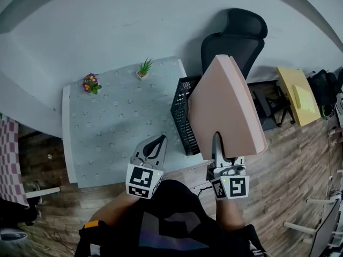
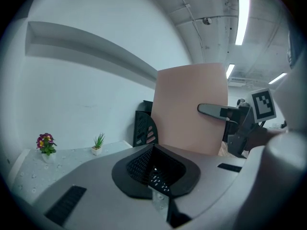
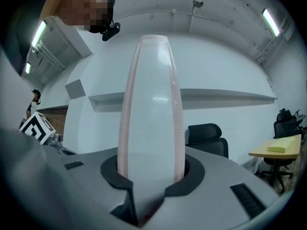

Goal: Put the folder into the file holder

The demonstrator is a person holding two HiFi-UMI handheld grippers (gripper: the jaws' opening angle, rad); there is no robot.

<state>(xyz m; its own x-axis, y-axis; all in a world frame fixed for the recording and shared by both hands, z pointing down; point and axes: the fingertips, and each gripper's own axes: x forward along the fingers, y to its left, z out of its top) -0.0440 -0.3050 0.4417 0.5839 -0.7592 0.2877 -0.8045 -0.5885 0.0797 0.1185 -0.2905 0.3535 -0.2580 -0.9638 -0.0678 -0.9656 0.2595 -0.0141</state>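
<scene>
**Folder up in the air, not in the holder yet**

Your right claw (image 1: 217, 143) is closed on the bottom edge of the pink folder (image 1: 225, 106). The folder stands up tall out of the claw. In the right gripper view you can see its thin edge (image 3: 151, 109) pinched between the two jaws, which are only as far apart as the folder is thick. Nothing else touches the folder.

The black file holder (image 1: 182, 116) stands at the right end of the table (image 1: 118, 122). From above, the folder covers part of it, and I think the folder is above the holder, not inside it.

To do this step well, turn the folder so its thin edge lines up with a slot in the holder. Bring it right over the slot first. Then go down slowly and straight. If a corner bumps the wire wall, lift a little and try again, so you don't push the holder off the table edge. Hold on tight until the folder sits in the slot, then let go.

Your left claw (image 1: 155, 143) is closed with nothing in it. It hangs over the near edge of the table, just beside the holder. You could use it to steady the holder if it starts to slide.
</scene>
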